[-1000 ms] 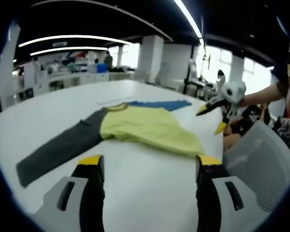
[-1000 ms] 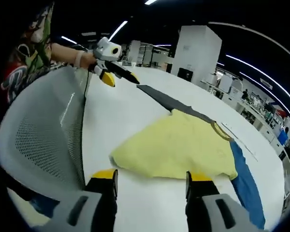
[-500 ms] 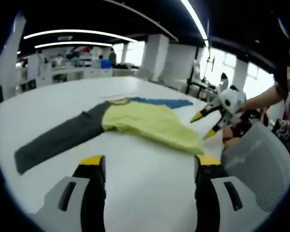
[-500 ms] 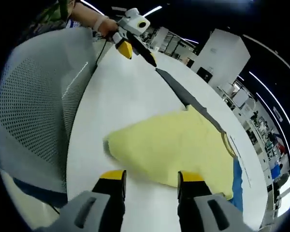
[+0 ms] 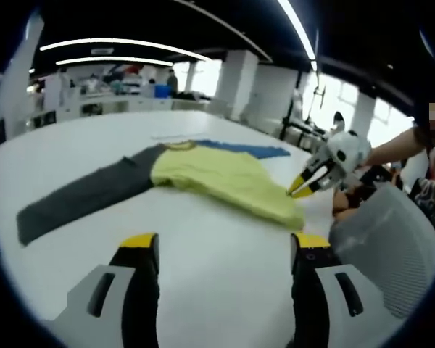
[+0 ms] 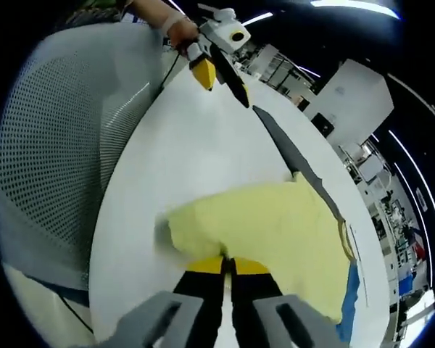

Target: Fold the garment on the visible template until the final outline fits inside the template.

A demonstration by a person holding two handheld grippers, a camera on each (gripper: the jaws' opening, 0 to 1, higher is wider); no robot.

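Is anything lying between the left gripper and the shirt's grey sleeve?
Nothing visible: only bare white table lies between the open left gripper and the grey sleeve. The right gripper is shut on the shirt hem.

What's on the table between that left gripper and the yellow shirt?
Nothing: in the left gripper view, only bare white table lies between the open left gripper and the yellow shirt.
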